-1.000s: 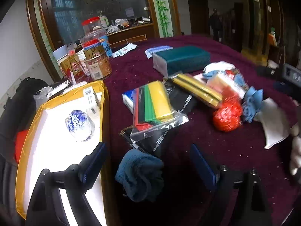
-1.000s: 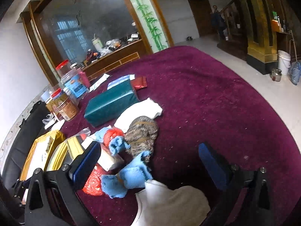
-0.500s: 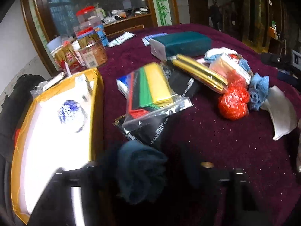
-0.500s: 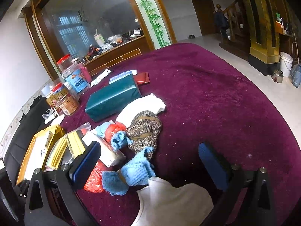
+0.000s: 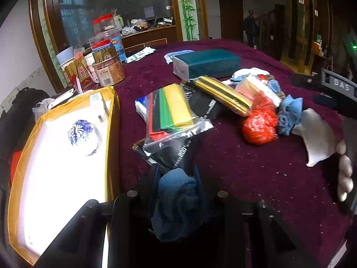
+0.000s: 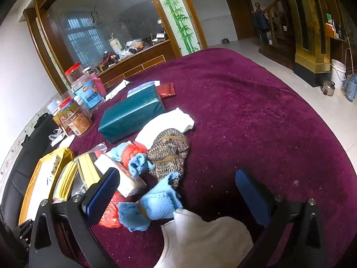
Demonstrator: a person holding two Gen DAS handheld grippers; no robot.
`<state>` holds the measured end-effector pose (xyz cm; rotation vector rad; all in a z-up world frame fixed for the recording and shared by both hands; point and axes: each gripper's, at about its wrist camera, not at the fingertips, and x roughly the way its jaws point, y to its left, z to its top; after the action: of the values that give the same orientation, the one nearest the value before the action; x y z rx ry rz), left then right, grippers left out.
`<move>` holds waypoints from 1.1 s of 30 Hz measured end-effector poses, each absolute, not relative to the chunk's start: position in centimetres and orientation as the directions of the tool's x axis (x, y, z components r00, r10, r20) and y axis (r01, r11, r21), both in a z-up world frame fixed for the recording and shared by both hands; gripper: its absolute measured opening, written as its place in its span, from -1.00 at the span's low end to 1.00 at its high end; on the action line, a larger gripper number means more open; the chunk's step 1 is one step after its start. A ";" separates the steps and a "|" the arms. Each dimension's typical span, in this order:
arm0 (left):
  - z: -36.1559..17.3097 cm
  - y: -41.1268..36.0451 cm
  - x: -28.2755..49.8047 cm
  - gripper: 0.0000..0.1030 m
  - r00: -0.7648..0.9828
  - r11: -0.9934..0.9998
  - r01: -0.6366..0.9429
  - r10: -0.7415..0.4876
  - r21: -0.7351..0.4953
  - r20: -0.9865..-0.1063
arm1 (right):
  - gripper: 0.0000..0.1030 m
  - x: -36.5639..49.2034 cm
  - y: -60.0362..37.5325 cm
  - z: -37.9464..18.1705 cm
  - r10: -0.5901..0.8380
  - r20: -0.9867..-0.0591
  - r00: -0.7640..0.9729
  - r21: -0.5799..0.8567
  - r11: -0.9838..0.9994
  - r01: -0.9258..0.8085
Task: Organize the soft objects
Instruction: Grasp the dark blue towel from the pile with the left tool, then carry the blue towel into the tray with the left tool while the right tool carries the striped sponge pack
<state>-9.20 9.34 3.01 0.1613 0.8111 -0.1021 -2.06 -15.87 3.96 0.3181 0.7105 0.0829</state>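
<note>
Left tongs (image 5: 176, 178) clamped on dark blue cloth (image 5: 178, 201), held above maroon counter (image 5: 256, 167). Yellow-rimmed tray (image 5: 112, 120) just left of tongs, nearer left hand. Right tongs (image 6: 176, 192) wide, empty, over white cloth (image 6: 205, 239), beside light blue cloth (image 6: 154, 205).

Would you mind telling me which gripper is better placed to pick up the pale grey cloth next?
Right. The right gripper is open with the pale grey cloth lying between its fingers, while the left gripper is shut on a dark blue towel.
</note>
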 end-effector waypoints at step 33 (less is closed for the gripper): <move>6.9 20.0 -17.9 -0.36 0.749 0.949 0.083 -0.261 -0.304 -0.609 | 1.00 -0.6 -3.5 7.3 0.411 -0.697 0.588 0.284 0.911 -0.300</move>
<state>-17.87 20.02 6.89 -0.2668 0.7007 -0.1903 -0.57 -3.50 7.35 0.1412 0.8465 0.4154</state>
